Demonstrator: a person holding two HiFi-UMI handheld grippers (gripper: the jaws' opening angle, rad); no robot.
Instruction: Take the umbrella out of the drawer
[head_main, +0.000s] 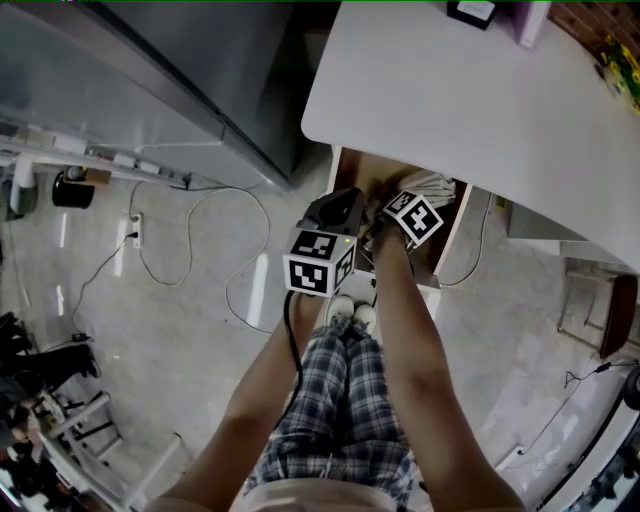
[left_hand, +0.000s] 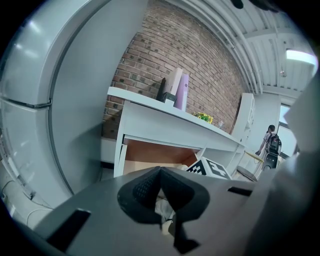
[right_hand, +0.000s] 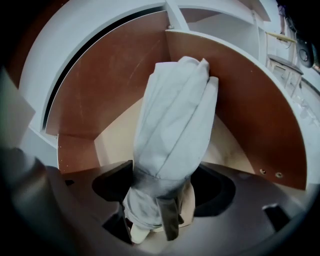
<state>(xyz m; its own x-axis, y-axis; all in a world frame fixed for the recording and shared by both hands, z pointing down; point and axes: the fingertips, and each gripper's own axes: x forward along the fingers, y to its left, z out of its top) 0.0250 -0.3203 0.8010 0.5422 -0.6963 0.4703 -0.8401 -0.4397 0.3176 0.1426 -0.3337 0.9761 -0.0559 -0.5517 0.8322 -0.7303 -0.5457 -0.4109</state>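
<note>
A folded pale grey umbrella (right_hand: 175, 125) lies in the open wooden drawer (right_hand: 250, 110) under the white table. In the right gripper view its strapped handle end sits between the jaws of my right gripper (right_hand: 162, 192), which touch it on both sides. From the head view the umbrella (head_main: 432, 185) shows just beyond the right gripper (head_main: 390, 208), which reaches down into the drawer (head_main: 452, 228). My left gripper (head_main: 338, 208) hovers at the drawer's front left corner, jaws together and holding nothing. In its own view the left gripper (left_hand: 161, 172) faces the drawer (left_hand: 150, 152).
The white tabletop (head_main: 450, 90) overhangs the drawer and carries boxes (left_hand: 175, 90). A tall grey cabinet (head_main: 180, 70) stands to the left. Cables (head_main: 200, 250) trail on the floor. The person's plaid-trousered legs (head_main: 340, 400) stand right before the drawer. Another person (left_hand: 270, 142) stands far off.
</note>
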